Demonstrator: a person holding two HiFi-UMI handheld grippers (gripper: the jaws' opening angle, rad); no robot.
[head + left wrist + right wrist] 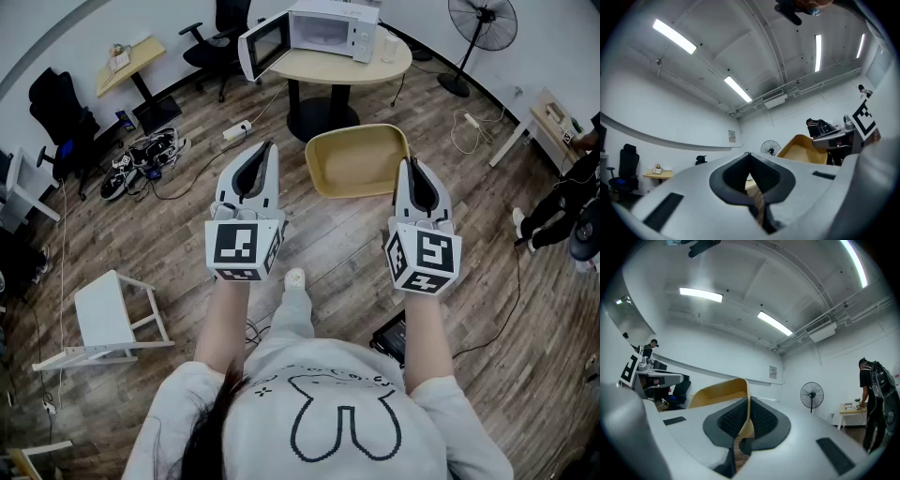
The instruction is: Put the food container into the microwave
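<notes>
A shallow tan food container (357,159) hangs in the air above the wood floor, gripped at its right rim by my right gripper (407,169), which is shut on it. In the right gripper view the container's (719,392) thin wall is pinched between the jaws of the right gripper (748,416). My left gripper (267,152) is shut and holds nothing, a little left of the container; in the left gripper view the left gripper (750,174) has its jaws together. The white microwave (323,28) stands on a round table (375,66) ahead, its door (262,45) swung open to the left.
Office chairs (211,37) and a small desk (131,58) stand at the back left. Cables and a power strip (236,130) lie on the floor. A white stool (111,319) lies tipped at the left. A standing fan (480,28) and a person (572,202) are at the right.
</notes>
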